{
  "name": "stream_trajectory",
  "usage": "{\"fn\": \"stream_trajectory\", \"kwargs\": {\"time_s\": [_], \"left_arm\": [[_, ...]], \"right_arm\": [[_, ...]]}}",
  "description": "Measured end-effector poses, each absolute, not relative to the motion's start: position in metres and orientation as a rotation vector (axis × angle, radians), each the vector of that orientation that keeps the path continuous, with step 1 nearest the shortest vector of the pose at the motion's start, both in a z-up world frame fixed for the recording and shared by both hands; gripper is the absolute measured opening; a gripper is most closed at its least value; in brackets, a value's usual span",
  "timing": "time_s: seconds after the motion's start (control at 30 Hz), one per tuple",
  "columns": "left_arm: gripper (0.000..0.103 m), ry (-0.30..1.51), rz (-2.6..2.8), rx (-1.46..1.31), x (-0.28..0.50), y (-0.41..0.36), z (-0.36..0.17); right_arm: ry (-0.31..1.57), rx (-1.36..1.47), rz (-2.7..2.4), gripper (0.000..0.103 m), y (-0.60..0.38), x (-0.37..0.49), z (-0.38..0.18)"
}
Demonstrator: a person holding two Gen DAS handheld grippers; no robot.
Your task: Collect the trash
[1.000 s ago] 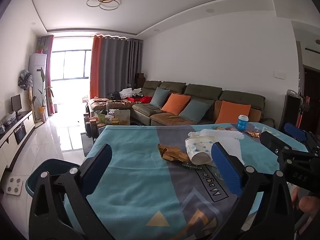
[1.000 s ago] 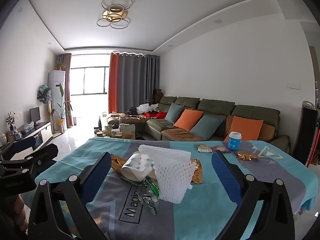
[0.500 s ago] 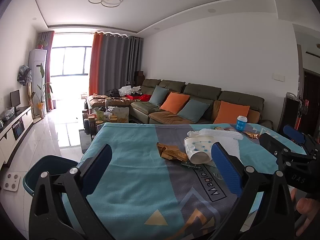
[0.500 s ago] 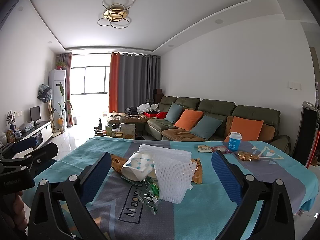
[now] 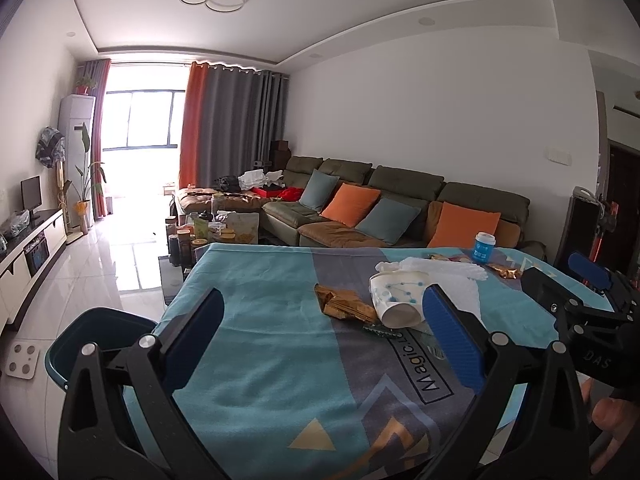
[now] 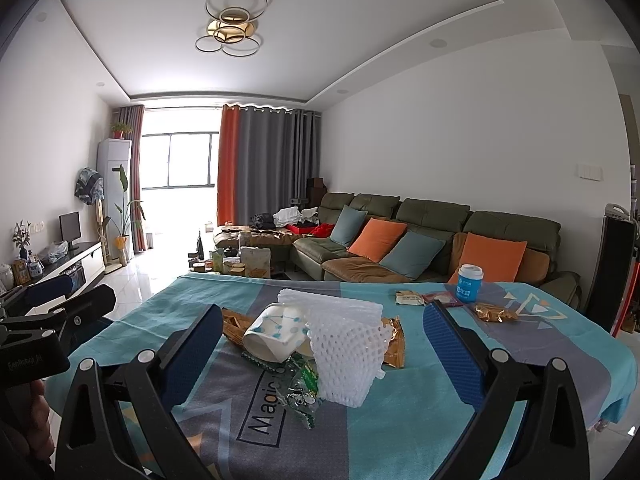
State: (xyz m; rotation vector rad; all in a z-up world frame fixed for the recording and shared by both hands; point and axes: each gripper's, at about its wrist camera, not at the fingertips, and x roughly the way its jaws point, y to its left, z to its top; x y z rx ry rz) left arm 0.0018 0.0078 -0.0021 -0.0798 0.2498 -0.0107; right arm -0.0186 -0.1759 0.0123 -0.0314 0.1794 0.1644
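You hold both grippers level above the near edge of the table, likely to survey the litter before choosing. Your left gripper has its jaws wide apart and empty; your right gripper is just as spread, holding nothing. The trash sits heaped mid-table: a tipped paper cup, a white foam net sleeve draped over it, gold wrappers and a green wrapper touching. A dark bin waits on the floor just beside the table's left edge, handy for drops
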Motion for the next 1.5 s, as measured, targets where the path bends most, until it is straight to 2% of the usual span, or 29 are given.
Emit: {"fn": "stream_trajectory", "kwargs": {"time_s": [1.5], "left_arm": [[0.098, 0.256, -0.006, -0.068, 0.0015, 0.0072, -0.0021]], "right_arm": [[0.201, -0.037, 0.149, 0.097, -0.1765, -0.0139, 0.0087]]}}
